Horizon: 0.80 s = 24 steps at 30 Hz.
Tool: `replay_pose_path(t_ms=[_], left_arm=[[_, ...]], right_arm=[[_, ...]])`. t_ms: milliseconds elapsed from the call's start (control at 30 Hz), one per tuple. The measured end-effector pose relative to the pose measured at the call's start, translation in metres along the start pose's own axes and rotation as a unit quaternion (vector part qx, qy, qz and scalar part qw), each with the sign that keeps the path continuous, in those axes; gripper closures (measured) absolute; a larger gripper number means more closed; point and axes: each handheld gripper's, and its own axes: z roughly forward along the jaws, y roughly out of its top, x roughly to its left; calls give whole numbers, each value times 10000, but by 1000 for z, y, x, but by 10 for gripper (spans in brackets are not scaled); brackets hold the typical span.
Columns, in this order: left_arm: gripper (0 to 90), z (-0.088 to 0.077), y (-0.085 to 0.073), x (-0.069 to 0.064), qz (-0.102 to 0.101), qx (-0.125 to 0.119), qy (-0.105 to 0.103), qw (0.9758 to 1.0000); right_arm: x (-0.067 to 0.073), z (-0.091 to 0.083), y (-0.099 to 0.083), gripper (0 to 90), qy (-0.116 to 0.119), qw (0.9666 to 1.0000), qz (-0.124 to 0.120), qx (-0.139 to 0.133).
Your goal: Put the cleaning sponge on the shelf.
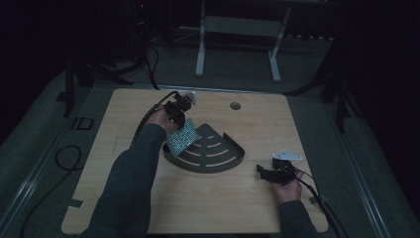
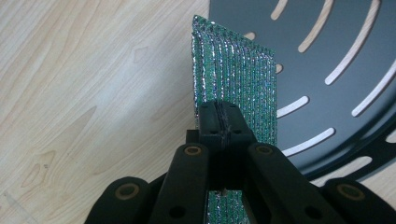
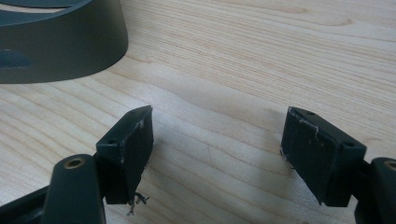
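Left gripper (image 2: 219, 123) jaws clamped tight on edge of green glittery sponge pad (image 2: 233, 74); pad stands on edge, partly over rim of dark slotted corner tray (image 2: 336, 42). High view: left gripper (image 1: 177, 113) holds pad (image 1: 182, 138) tilted at tray's (image 1: 213, 151) left edge, mid-table. Right gripper (image 3: 217, 149) jaws wide apart, nothing between, low over light wood table (image 3: 233, 60); tray wall (image 3: 60, 46) just beyond. Right gripper (image 1: 270, 172) rests near tray's right corner.
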Motion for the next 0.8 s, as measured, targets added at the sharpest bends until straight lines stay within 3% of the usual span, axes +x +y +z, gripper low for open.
replay_pose_path(t_ms=[800], left_arm=[[895,24,-3,-7,88,170,-38,9998]], right_arm=[[0,0,0,247,3,10000,-5,2]])
